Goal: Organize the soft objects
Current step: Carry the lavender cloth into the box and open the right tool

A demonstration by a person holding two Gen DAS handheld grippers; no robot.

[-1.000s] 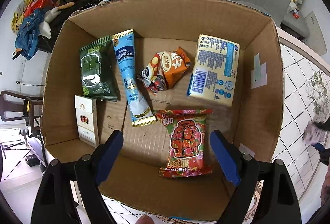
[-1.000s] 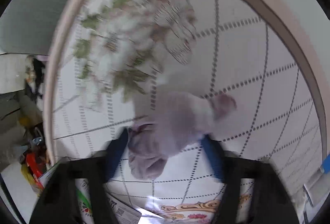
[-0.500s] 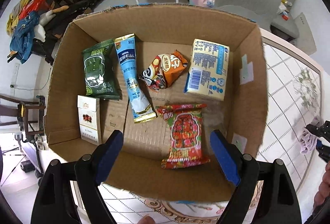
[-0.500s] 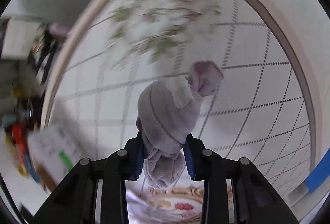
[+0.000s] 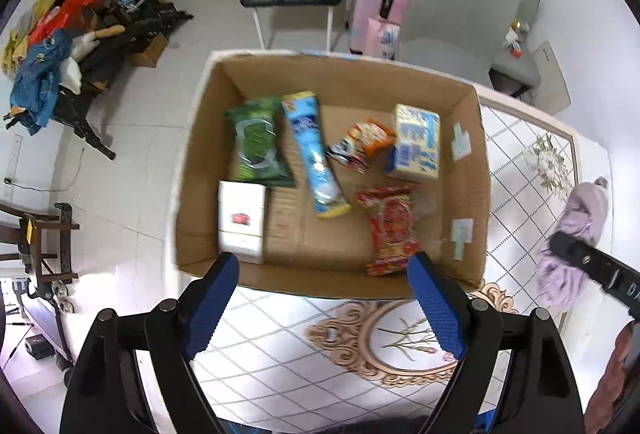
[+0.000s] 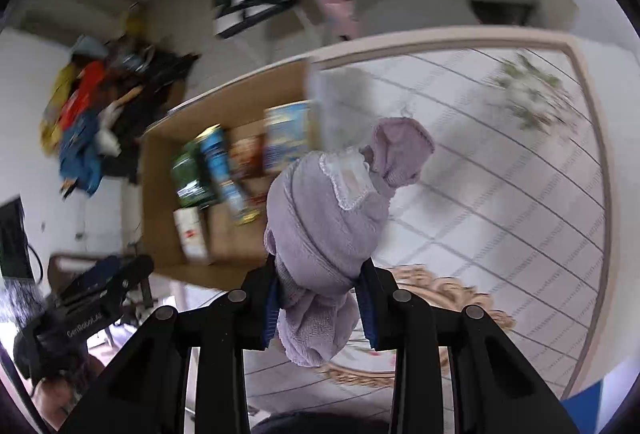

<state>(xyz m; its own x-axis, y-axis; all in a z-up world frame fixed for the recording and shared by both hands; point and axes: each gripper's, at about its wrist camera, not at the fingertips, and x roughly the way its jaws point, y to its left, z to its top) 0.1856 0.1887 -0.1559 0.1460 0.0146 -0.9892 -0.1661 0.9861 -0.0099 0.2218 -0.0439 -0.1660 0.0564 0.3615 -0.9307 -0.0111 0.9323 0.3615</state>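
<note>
In the left wrist view, a clothes pile [image 5: 48,46] lies on a dark rack at the far left, on the white floor. Next comes the box [image 5: 468,170], an open cardboard carton on the near-left part of the table [image 5: 280,346]. On its floor, from left to right: a white carton [image 5: 241,220] in the near-left corner, a green pack [image 5: 258,142] just beyond it, a blue tube-shaped packet [image 5: 314,154] lying slantwise, an orange snack bag [image 5: 362,146], a red packet [image 5: 392,230] near the front wall, and a yellow-and-blue pack [image 5: 417,142] nearest the right wall. The left gripper [image 5: 324,314] hangs above the table just before the box, its blue pads spread wide with nothing between them. Behind the box stand a pink suitcase [image 5: 376,10] and a grey chair [image 5: 464,2].

Right of the box, over the tiled table top, the right gripper [image 6: 320,302] is clamped on the lilac cloth [image 6: 332,210], a bundled knit piece, possibly socks, though blur leaves that unsure. The cloth bulges up out of the jaws and a tail hangs below them. It is held clear of the table, beside the box's right wall and outside the box. In the left view the same cloth [image 5: 576,230] shows at the far right edge.
</note>
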